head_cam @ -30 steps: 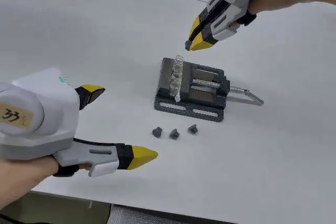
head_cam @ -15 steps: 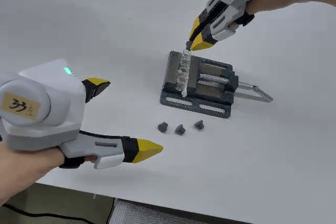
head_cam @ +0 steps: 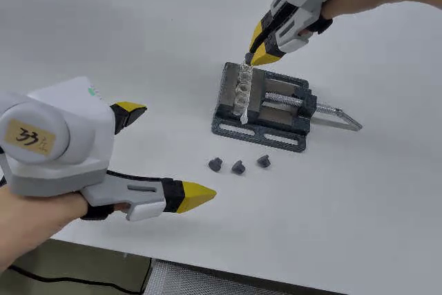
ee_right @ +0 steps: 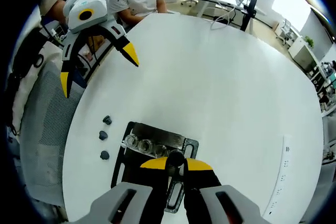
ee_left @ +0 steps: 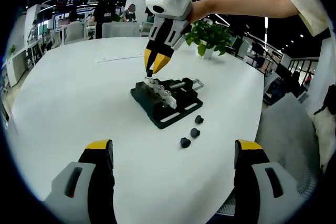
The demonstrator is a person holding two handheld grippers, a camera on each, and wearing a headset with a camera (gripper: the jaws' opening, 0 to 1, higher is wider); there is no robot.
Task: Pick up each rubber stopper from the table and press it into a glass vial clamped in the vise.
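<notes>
1. The right gripper [head_cam: 254, 57] hangs over the far end of the vise [head_cam: 276, 126], its yellow-tipped jaws drawn close together on a small dark rubber stopper [ee_right: 176, 159].
2. In the right gripper view, the held stopper sits between the two jaw tips, directly above the end of the row of glass vials [head_cam: 242, 92] clamped in the vise. Whether it touches a vial mouth cannot be told.
3. The vials stand upright side by side between the vise's plates, along the side of the vise that faces the left gripper.
4. Three loose stoppers [head_cam: 238, 167] lie in a short line on the white table [head_cam: 359, 205], just in front of the vise's near edge and apart from one another.
5. The left gripper [head_cam: 162, 151] is well away from the vise, on the person's side of it, above the table. Its jaws are spread wide with nothing between them.
6. In the left gripper view, the vise lies ahead between the two spread jaws, with the loose stoppers nearer to the camera than the vise.
7. The vise's screw handle [head_cam: 340, 117] sticks out on the side away from the vials.
8. A white power strip [ee_right: 283, 174] lies on the table beyond the vise, well apart from it.
</notes>
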